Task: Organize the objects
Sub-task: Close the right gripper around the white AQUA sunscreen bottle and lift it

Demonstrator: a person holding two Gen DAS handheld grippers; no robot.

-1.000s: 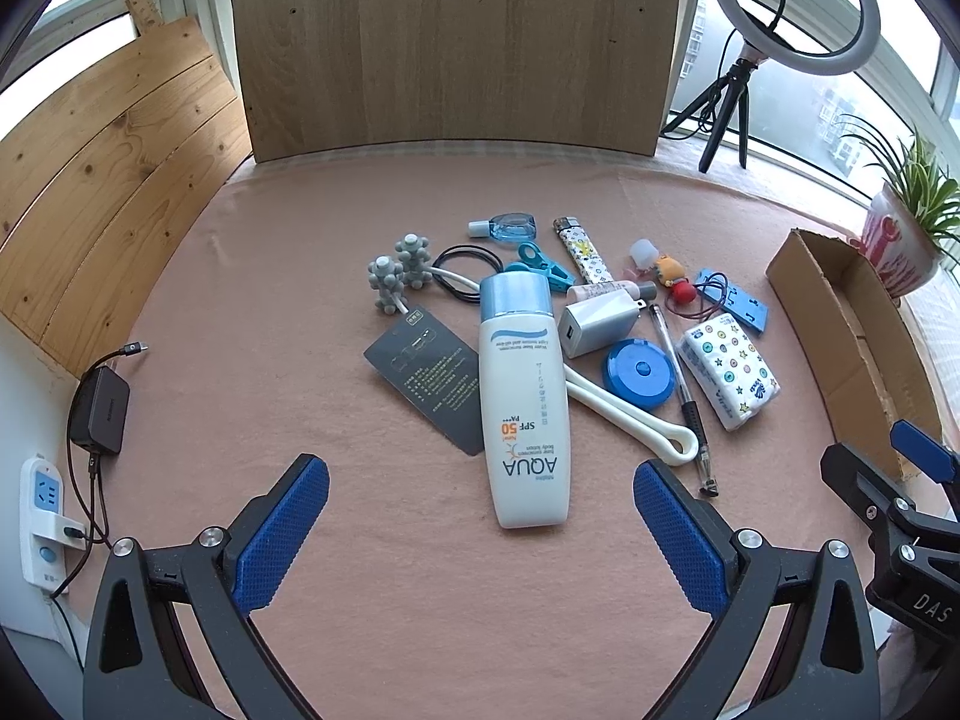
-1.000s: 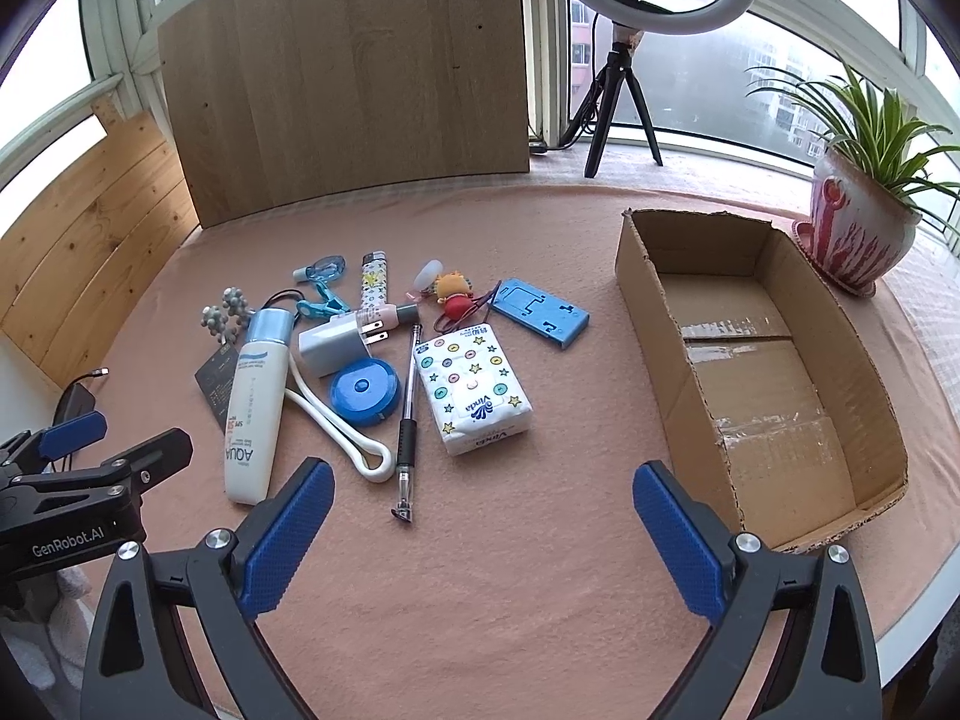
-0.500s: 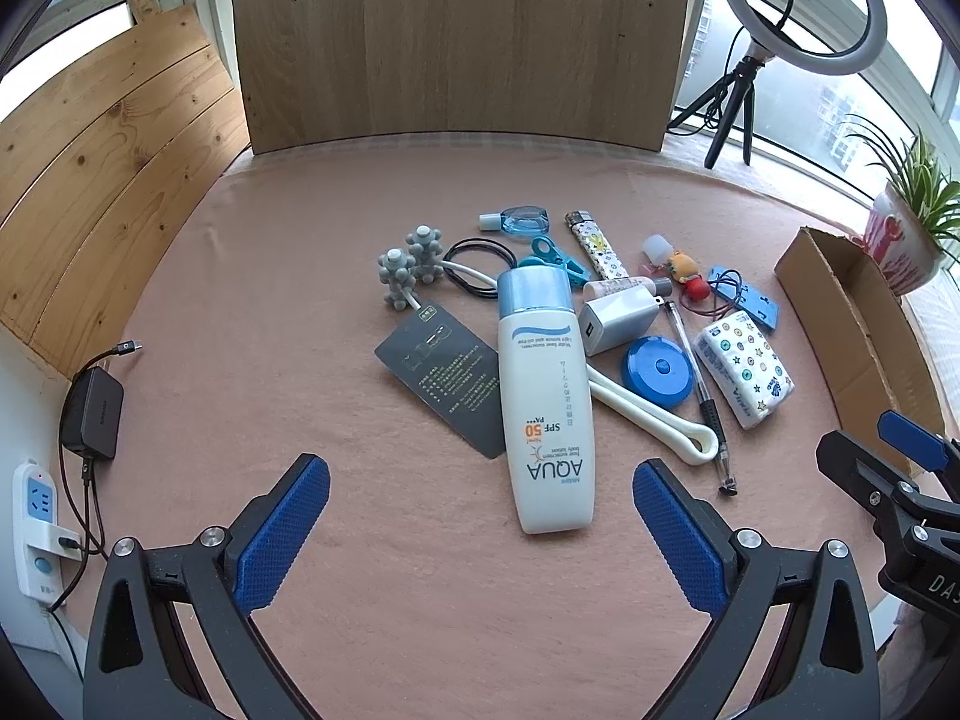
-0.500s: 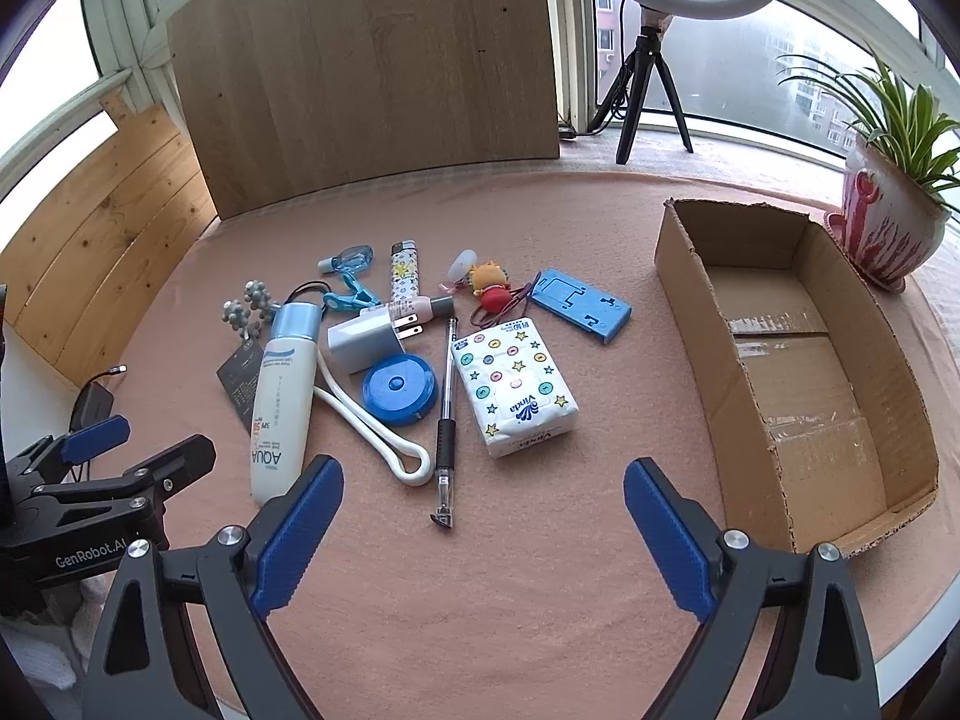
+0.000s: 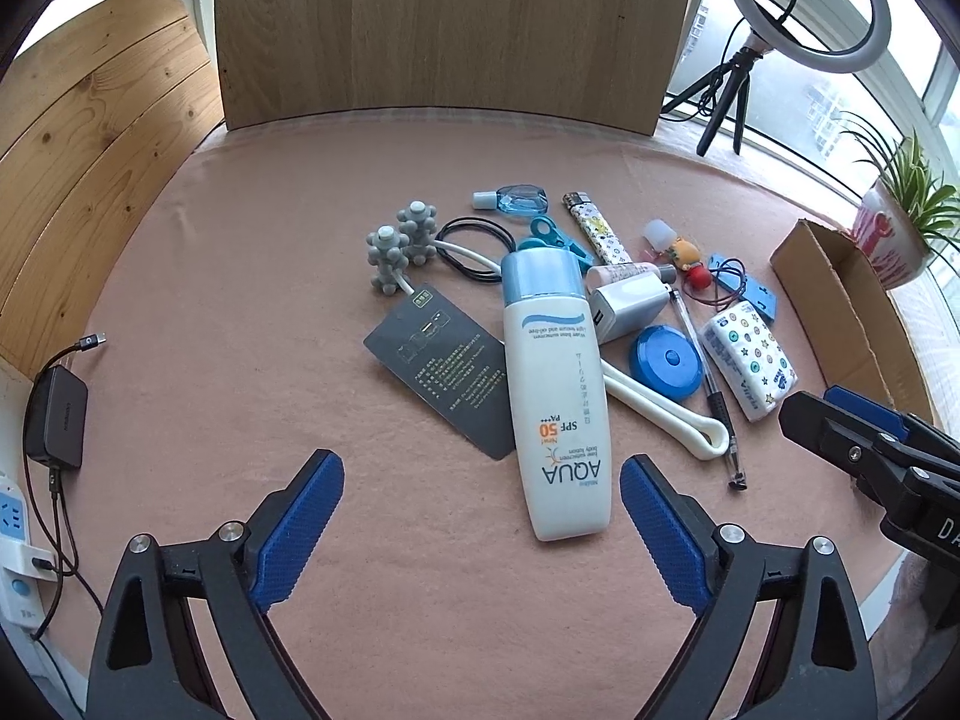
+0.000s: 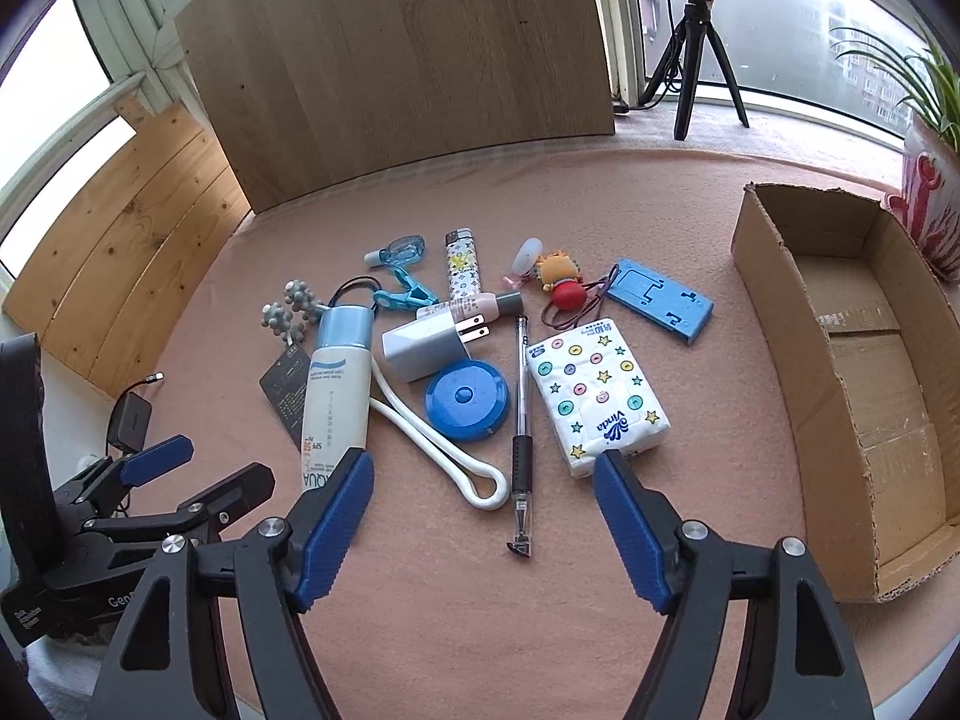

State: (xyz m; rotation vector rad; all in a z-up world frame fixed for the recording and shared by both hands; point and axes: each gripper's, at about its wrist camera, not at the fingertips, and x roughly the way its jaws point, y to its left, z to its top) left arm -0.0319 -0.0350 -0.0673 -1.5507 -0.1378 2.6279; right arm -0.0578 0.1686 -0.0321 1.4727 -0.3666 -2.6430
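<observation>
The right gripper (image 6: 483, 531) points down at the pink felt-like table cover (image 6: 600, 630), its ribbed blue pads apart with nothing between them; its jaws have just been closing. Just beyond its fingertips lie the tip of a clear pen (image 6: 521, 432) with a black grip, a white looped handle (image 6: 441, 450) and the near corner of a soft tissue pack (image 6: 597, 393) printed with stars and buttons. The left gripper (image 5: 480, 525) is spread wide, empty, and has narrowed slightly; the base of a smooth white sunscreen bottle (image 5: 555, 396) with a pale blue cap lies just ahead of its right finger, resting partly on a dark grey card (image 5: 444, 369). Further out the clutter crowds together: a round blue tape measure (image 6: 467, 399), a white plug adapter (image 6: 429, 345), a knobbly grey massage roller (image 5: 399, 246), a patterned lighter (image 6: 462, 267), a blue clip (image 6: 405, 294) and a flat blue phone stand (image 6: 660, 300). To the right, well apart, an open cardboard box (image 6: 762, 276) holds nothing. Behind stand wooden boards (image 6: 390, 60), a ring light tripod (image 6: 696, 54) and a potted plant (image 6: 930, 204).
</observation>
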